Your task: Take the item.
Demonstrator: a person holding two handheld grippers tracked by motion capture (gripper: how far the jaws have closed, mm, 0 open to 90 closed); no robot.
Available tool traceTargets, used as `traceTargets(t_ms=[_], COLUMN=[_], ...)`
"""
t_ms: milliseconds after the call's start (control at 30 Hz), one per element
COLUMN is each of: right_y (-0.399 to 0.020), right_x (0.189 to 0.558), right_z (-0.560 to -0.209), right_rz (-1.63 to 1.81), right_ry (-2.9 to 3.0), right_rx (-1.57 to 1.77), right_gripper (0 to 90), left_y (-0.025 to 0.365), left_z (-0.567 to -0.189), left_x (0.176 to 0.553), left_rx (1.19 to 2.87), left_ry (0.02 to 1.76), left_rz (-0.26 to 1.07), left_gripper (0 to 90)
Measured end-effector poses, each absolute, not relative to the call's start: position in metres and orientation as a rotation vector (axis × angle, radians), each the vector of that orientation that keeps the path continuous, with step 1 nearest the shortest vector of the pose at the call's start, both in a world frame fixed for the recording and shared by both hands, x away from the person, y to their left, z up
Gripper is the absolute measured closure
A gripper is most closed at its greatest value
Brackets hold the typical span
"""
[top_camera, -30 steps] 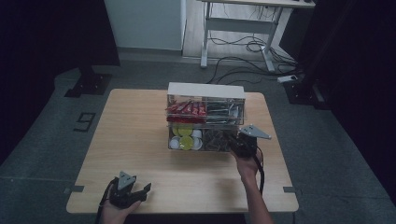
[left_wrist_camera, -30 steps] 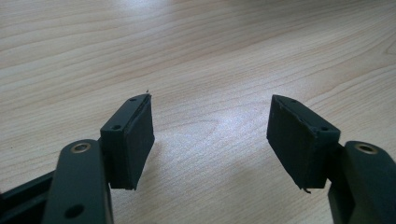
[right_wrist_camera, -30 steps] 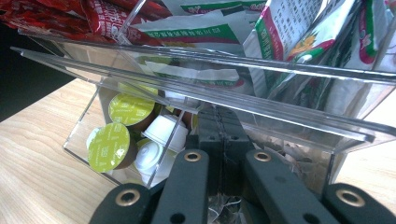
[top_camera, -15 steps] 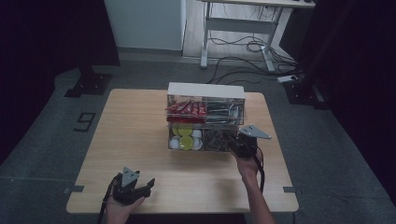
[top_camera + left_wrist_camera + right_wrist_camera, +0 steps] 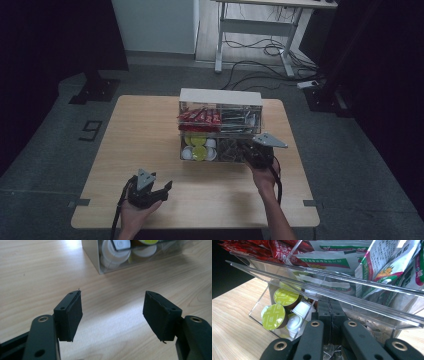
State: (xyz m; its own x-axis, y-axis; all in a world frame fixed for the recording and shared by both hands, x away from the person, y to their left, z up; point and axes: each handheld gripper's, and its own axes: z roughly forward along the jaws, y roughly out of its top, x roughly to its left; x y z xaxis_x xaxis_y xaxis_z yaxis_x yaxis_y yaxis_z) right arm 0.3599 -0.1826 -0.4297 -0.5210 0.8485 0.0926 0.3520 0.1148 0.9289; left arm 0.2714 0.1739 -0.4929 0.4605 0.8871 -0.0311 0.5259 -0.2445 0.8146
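A clear acrylic organiser with a white top stands at the middle of the wooden table. Its lower left bin holds green-lidded and white pods. Red sachets fill the upper left bin, and printed packets the upper right. My right gripper reaches into the lower right bin, jaws pressed together under the clear shelf; I cannot make out anything between them. My left gripper hovers open and empty over bare wood near the front left.
The organiser's near corner lies just ahead of the left gripper. Beyond the table stand a white cabinet and a desk frame, with cables on the floor. A hand holds each gripper.
The left gripper has drifted slightly right and forward over the table. The right gripper stays at the lower right bin.
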Motion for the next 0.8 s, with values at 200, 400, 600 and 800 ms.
traceTargets(t_ms=[200,400,600,800], right_y=[-0.184,-0.184,-0.185,-0.186], right_x=[0.361,0.361,0.362,0.362], right_z=[-0.429,-0.429,-0.429,-0.43], right_rz=[1.421,1.42,1.446,1.459], right_ry=[1.937,1.938,1.94,1.939], right_rx=[1.169,1.166,1.174,1.179], right_gripper=[88.8,88.8,88.8,88.8], left_y=[0.17,0.164,0.157,0.144], left_z=[-0.484,-0.478,-0.473,-0.469], left_x=[0.279,0.287,0.297,0.306], left_rx=[1.927,1.931,1.921,1.925], left_ry=[1.161,1.151,1.154,1.134], left_rz=[0.588,0.589,0.591,0.61], left_gripper=[31.8,31.4,30.8,30.9])
